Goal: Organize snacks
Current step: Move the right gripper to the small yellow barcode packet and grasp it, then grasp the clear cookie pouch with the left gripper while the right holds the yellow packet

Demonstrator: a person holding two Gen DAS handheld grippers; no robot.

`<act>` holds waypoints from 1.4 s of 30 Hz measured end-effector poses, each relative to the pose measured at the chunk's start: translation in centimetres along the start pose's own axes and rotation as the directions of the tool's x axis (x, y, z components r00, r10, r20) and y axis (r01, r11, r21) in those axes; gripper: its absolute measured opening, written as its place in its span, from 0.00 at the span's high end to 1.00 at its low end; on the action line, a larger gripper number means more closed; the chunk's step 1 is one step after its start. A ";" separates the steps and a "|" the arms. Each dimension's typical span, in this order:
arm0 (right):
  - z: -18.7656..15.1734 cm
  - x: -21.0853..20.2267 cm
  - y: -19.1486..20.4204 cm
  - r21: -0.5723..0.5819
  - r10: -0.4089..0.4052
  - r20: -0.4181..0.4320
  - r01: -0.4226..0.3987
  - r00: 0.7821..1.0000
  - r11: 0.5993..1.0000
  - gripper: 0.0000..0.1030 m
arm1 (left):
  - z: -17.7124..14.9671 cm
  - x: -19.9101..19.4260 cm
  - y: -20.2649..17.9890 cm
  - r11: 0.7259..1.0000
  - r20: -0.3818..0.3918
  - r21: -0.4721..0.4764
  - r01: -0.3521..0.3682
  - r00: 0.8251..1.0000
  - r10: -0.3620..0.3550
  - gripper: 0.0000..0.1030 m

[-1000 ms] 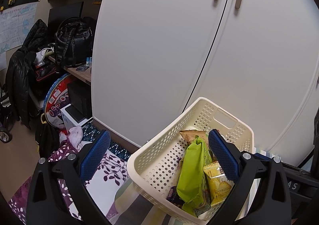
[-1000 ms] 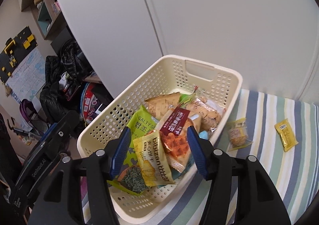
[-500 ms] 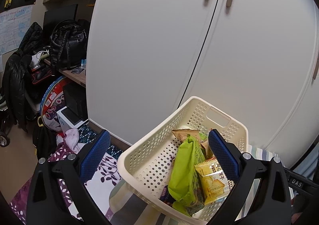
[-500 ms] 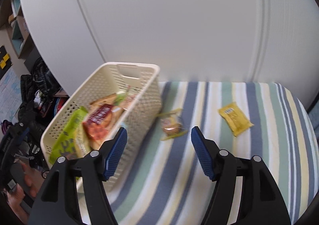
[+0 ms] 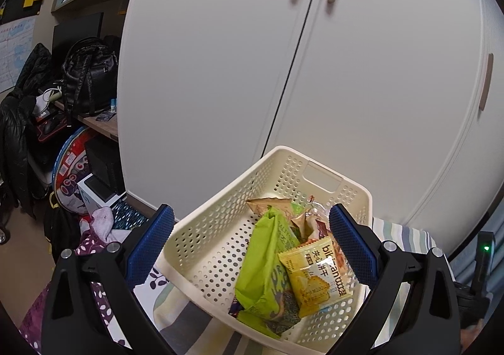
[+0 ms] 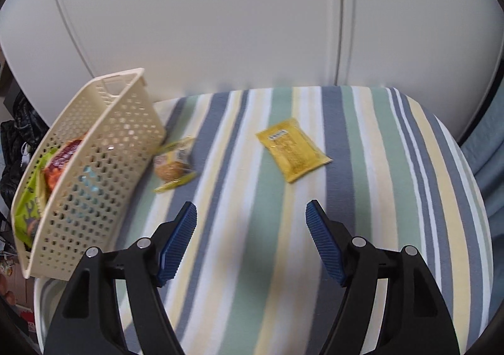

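Observation:
A cream perforated basket (image 5: 220,222) (image 6: 104,134) stands at the left end of a striped cloth and holds several snack packs, among them a green bag (image 5: 267,263) and a yellow biscuit pack (image 5: 315,279). My left gripper (image 5: 249,248) hangs open over the basket's near side, empty. On the cloth outside the basket lie a small clear-wrapped round snack (image 6: 173,164) beside the basket wall and a flat yellow packet (image 6: 291,148) further right. My right gripper (image 6: 251,213) is open and empty, above the cloth in front of both loose packs.
White wardrobe doors (image 5: 283,71) rise right behind the striped cloth (image 6: 378,197). To the left, lower down, are a black backpack (image 5: 88,71), dark jackets (image 5: 15,140) and floor clutter. The cloth's rounded right edge (image 6: 475,197) drops off.
My right gripper has swung right, away from over the basket to above the cloth; both loose packs now sit ahead of it. The left view shifted slightly, with the basket still under the left gripper.

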State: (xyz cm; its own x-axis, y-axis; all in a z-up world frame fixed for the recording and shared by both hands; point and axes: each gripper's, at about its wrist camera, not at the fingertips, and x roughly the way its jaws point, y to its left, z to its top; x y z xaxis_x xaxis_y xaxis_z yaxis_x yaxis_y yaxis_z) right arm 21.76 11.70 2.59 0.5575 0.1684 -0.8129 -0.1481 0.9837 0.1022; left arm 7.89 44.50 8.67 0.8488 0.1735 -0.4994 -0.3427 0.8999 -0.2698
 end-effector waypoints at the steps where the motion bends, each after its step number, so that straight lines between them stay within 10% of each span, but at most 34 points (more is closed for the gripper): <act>1: 0.1 0.3 -0.5 0.002 -0.011 -0.006 0.011 1.000 1.000 0.30 | 0.0 0.1 -0.2 1.000 -0.002 0.006 0.003 1.000 -0.003 0.03; 21: 4.9 9.6 -2.5 -0.144 -0.072 -0.104 0.057 0.992 0.988 0.32 | -1.1 0.4 -3.7 0.993 -0.030 0.112 0.031 0.999 -0.028 0.03; 42: 2.4 6.6 -6.6 -0.064 -0.087 -0.110 0.080 0.990 0.995 0.53 | -2.3 -0.5 -9.6 0.963 -0.099 0.208 0.170 0.983 -0.152 0.03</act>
State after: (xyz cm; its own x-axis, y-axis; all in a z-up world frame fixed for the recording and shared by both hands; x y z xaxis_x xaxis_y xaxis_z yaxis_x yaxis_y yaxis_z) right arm 28.44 6.51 -2.08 0.4748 0.0743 -0.8770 -0.1548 0.9879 -0.0001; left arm 9.82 34.85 9.65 0.8471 -0.0055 -0.5314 -0.1025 0.9795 -0.1734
